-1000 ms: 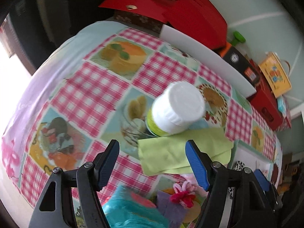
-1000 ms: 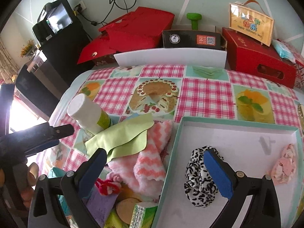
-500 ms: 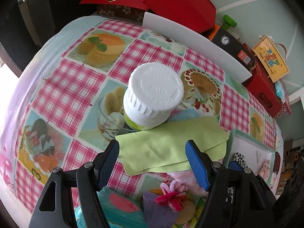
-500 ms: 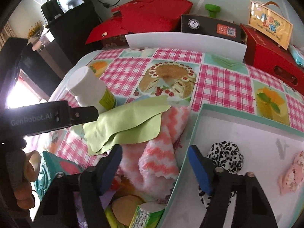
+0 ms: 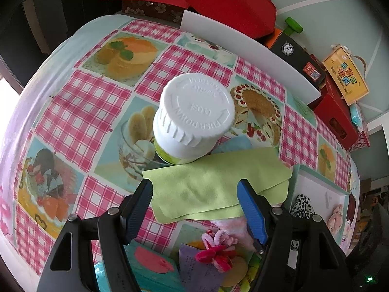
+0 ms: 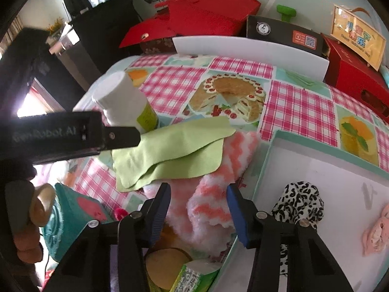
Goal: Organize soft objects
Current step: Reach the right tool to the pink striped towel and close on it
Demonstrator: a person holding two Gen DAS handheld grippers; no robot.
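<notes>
A folded green cloth [image 5: 214, 187] lies on the checked tablecloth, partly over a pink-and-white fuzzy cloth [image 6: 211, 204]. My left gripper [image 5: 197, 194] hangs open just above the green cloth, one finger at each side of it. In the right wrist view my right gripper [image 6: 198, 202] straddles the fuzzy cloth; its jaws are closing and the pads do not visibly press the pile. To the right is a teal-rimmed white tray [image 6: 267, 150] holding a leopard-print scrunchie [image 6: 299, 202] and a pale pink soft piece [image 6: 376, 233].
A white-capped bottle [image 5: 194, 112] stands right behind the green cloth. Near the front edge lie a teal box [image 6: 73, 214], a pink pipe-cleaner flower [image 5: 218, 250] and a green carton [image 6: 194, 277]. Red boxes [image 6: 206, 12] and a white board [image 6: 243, 46] line the back.
My right gripper has shifted left from over the tray to the fuzzy cloth, and its jaws have narrowed. My left gripper has come closer over the green cloth, still equally wide.
</notes>
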